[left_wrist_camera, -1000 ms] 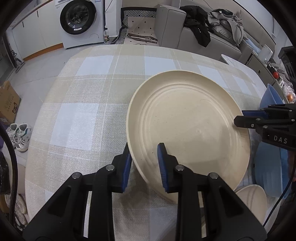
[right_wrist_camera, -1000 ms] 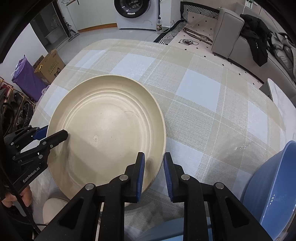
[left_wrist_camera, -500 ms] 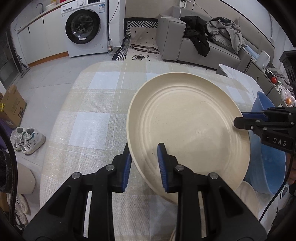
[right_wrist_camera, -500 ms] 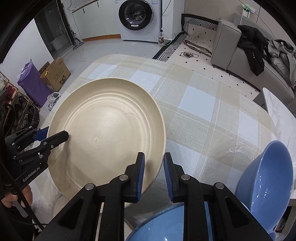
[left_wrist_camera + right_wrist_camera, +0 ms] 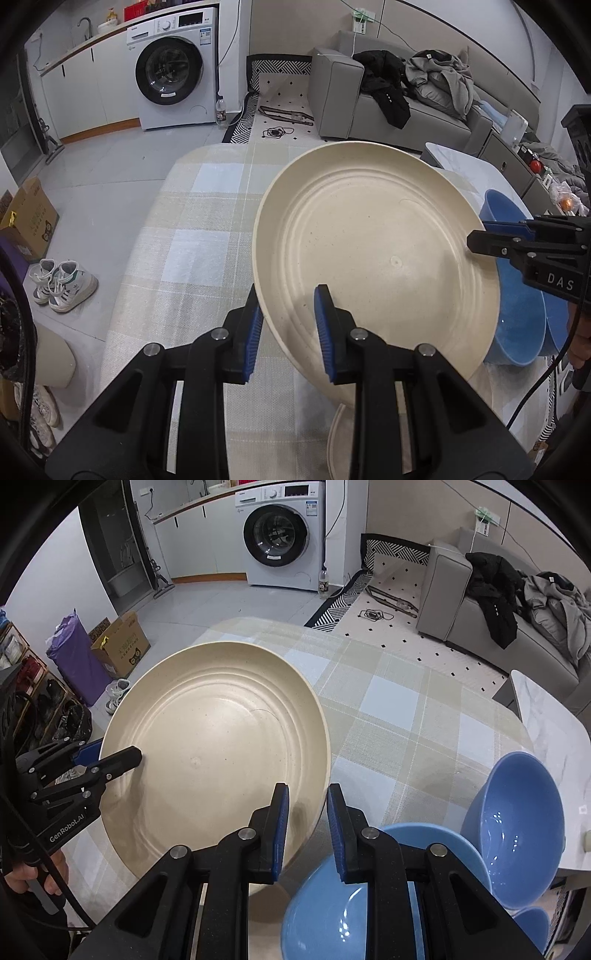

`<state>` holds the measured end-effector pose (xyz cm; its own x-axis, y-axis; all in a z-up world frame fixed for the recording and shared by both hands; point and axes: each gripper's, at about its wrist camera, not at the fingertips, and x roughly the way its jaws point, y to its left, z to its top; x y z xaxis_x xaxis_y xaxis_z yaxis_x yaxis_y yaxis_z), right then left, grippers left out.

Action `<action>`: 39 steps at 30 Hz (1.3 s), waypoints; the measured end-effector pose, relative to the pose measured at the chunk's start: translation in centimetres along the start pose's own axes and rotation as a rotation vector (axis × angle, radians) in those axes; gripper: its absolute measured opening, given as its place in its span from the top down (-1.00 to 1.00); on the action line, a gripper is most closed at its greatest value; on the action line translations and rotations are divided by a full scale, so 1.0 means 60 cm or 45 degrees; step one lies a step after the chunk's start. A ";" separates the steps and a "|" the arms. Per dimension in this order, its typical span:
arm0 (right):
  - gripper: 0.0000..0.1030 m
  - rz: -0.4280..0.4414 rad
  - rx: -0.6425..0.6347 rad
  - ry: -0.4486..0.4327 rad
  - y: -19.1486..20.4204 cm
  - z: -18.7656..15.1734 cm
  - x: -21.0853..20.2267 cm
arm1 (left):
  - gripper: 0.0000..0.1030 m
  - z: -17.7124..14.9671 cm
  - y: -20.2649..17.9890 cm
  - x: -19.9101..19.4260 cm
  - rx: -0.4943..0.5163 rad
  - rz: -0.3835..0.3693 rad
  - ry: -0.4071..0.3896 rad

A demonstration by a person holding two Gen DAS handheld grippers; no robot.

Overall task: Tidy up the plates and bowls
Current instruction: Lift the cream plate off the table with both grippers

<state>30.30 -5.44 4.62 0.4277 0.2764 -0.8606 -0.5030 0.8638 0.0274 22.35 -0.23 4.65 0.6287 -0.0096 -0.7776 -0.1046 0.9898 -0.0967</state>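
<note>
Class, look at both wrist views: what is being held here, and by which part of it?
The large cream plate is held by its rim, on opposite sides: the left gripper clamps one edge, the right gripper the other.

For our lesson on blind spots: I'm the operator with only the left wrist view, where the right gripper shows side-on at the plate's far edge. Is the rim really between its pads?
Observer: Yes. In the right wrist view the cream plate has its rim pinched between the blue pads of the right gripper.
Operator: What lies under that gripper?
Observer: A blue bowl, mouth up, just below it. A second blue bowl stands tipped to its right, with its inside facing the camera.
</note>
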 end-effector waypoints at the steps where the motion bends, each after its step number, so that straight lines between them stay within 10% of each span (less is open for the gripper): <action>1: 0.58 -0.002 -0.004 -0.009 0.002 -0.002 -0.008 | 0.53 -0.004 -0.002 -0.009 0.000 -0.001 -0.007; 39: 0.53 -0.005 -0.011 -0.188 0.095 -0.168 -0.166 | 0.51 -0.162 -0.036 -0.224 0.065 -0.059 -0.100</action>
<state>15.60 -7.48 8.20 0.5355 0.3323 -0.7764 -0.5073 0.8616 0.0188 6.64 -3.59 9.29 0.6905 -0.0467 -0.7219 -0.0356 0.9945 -0.0984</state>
